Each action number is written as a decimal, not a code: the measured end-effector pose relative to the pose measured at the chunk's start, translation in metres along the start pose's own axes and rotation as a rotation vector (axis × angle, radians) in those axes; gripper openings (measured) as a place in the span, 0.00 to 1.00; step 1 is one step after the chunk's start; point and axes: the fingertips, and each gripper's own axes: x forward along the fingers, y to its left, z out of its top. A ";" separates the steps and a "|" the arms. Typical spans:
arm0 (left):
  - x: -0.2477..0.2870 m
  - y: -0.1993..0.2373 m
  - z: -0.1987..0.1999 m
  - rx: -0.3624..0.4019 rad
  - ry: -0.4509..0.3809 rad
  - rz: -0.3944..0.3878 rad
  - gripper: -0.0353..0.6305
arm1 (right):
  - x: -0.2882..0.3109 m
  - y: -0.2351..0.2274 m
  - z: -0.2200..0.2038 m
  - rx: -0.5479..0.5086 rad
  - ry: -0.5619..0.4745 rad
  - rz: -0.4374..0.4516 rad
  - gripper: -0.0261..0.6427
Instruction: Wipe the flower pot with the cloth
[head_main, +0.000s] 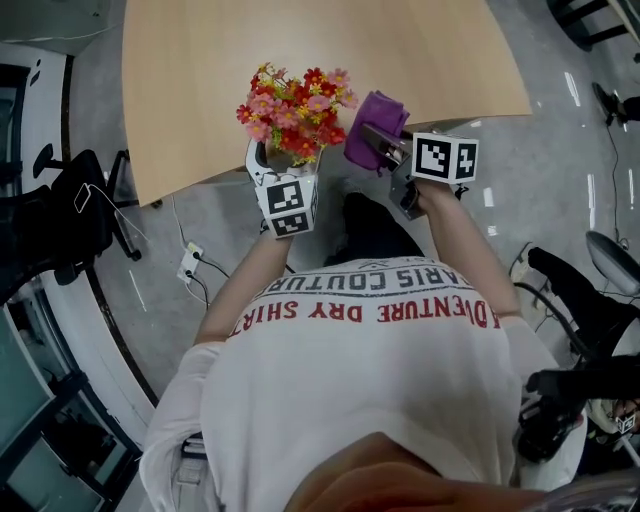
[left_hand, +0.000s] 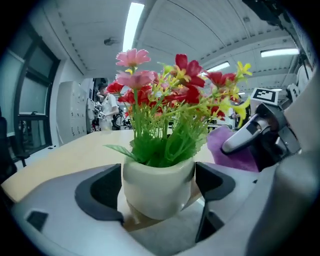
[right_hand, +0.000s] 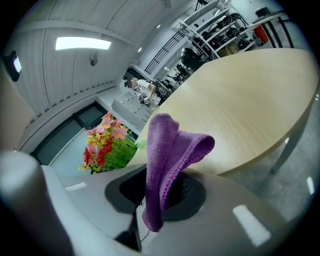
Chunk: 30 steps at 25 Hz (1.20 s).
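Observation:
A white flower pot (left_hand: 156, 189) with red, pink and yellow flowers (head_main: 295, 108) sits at the near edge of the wooden table (head_main: 330, 45). My left gripper (left_hand: 157, 182) has its jaws wide around the pot, and the pads press its two sides. To the right of the flowers, my right gripper (head_main: 388, 148) is shut on a purple cloth (right_hand: 167, 155). The cloth hangs folded out of the jaws, above the table edge and close to the blooms. In the left gripper view the cloth (left_hand: 230, 147) shows just right of the pot.
The table's curved near edge runs under both grippers, with grey floor below it. A black office chair (head_main: 70, 215) and a power strip (head_main: 190, 263) are on the floor at left. More chairs (head_main: 590, 300) stand at right. A person (left_hand: 106, 107) is far behind the table.

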 end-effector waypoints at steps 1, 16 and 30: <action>0.001 0.000 0.000 0.000 -0.004 0.015 0.73 | -0.003 -0.001 0.000 0.001 -0.008 -0.001 0.13; 0.005 0.000 0.013 0.092 -0.010 -0.205 0.73 | 0.008 0.012 0.011 -0.018 0.044 0.057 0.13; 0.029 0.012 0.003 0.209 0.050 -0.485 0.73 | 0.055 0.018 0.044 -0.080 0.185 0.223 0.13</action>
